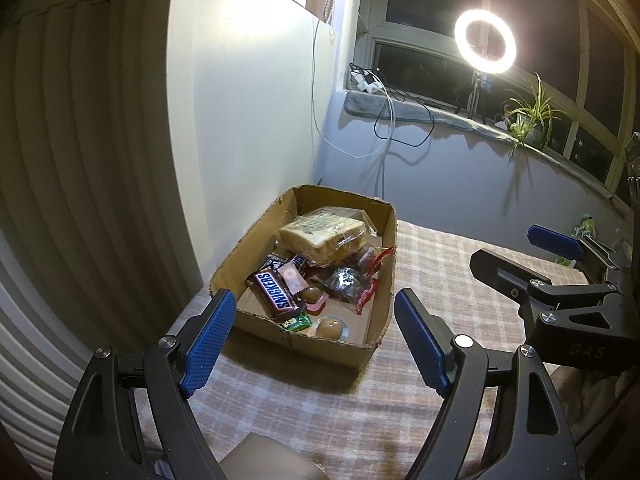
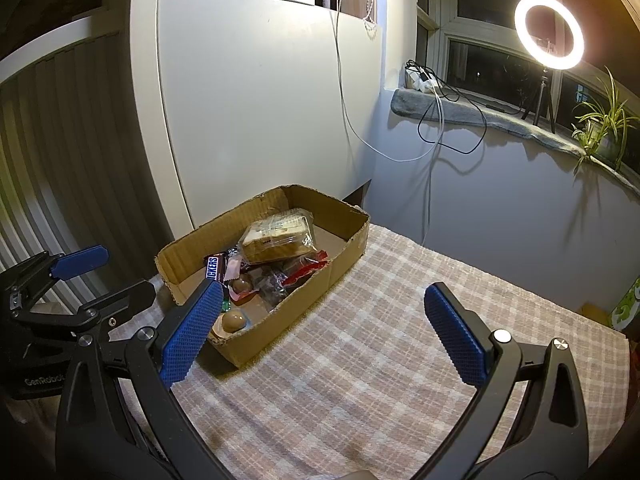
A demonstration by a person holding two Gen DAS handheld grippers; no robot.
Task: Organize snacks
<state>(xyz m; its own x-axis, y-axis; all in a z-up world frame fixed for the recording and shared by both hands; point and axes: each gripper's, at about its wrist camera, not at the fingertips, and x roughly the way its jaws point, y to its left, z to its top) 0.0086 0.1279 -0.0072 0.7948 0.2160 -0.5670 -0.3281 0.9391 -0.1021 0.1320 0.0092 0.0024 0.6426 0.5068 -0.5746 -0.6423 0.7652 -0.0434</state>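
Observation:
A shallow cardboard box (image 1: 382, 280) sits on the checked cloth at the back left, against the white panel. Inside lie a wrapped bread pack (image 1: 324, 234), a Snickers bar (image 1: 276, 296), a dark snack in a red-edged wrapper (image 1: 348, 284), a small green candy (image 1: 298, 323) and round brown sweets in clear cups (image 1: 330, 326). My left gripper (image 1: 315, 294) hovers open just in front of the box, holding nothing. My right gripper (image 2: 323, 288) is open and empty over the cloth to the right of the box (image 2: 344, 264). Each gripper shows in the other's view, the right gripper (image 1: 504, 246) and the left gripper (image 2: 128, 270).
The checked cloth (image 2: 360, 360) covers the table. A green packet (image 2: 628, 304) lies at the far right edge. Behind stand a windowsill with a ring light (image 1: 485, 42), a potted plant (image 1: 530, 120) and hanging cables (image 1: 384, 128). A ribbed wall runs along the left.

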